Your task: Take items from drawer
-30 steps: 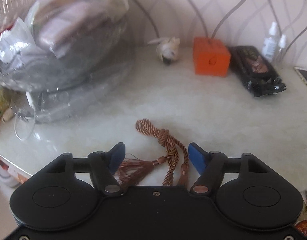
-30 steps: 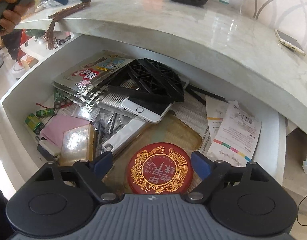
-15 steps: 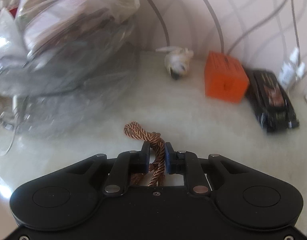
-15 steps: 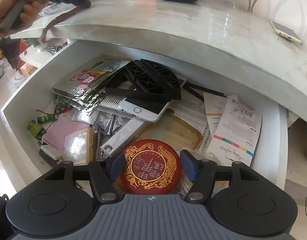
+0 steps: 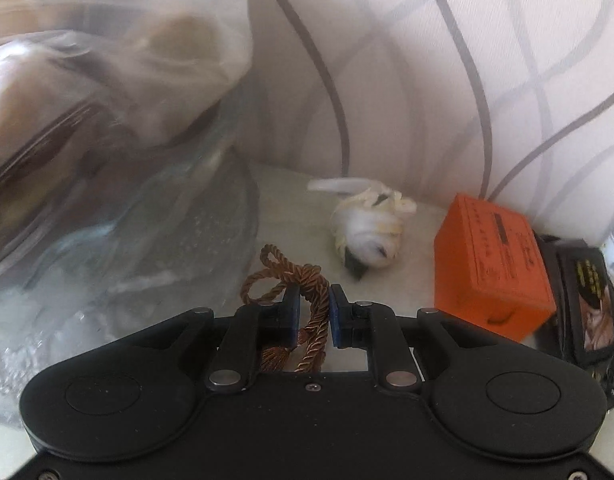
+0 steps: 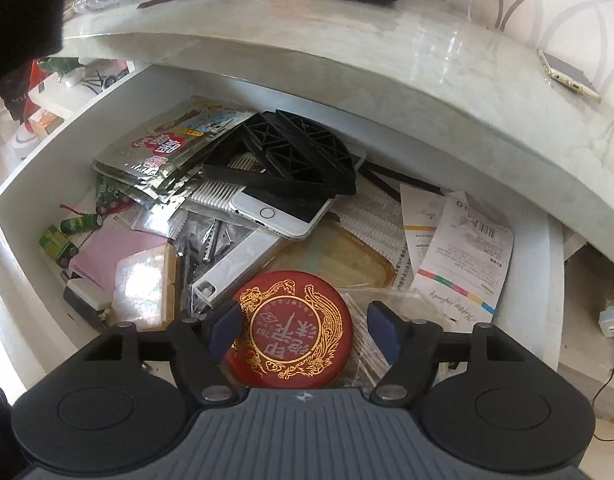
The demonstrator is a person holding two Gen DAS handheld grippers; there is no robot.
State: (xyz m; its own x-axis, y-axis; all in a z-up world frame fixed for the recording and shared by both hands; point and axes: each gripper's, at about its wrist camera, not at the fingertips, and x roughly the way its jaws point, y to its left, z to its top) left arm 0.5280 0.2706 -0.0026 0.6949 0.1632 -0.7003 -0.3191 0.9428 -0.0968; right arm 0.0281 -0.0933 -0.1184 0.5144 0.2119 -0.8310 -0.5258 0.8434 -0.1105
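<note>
Left gripper is clamped on the cord above the counter. Right gripper jaws are opening around the red tin in the drawer; they should be centred before being closed.

Pale wallpaper with grey wavy lines rises behind a glossy marble countertop.

Ahead of my left fingers, bare marble countertop opens at twelve o'clock. A bulging clear plastic bag blocks ten o'clock; an orange cardboard box blocks two o'clock.
</note>
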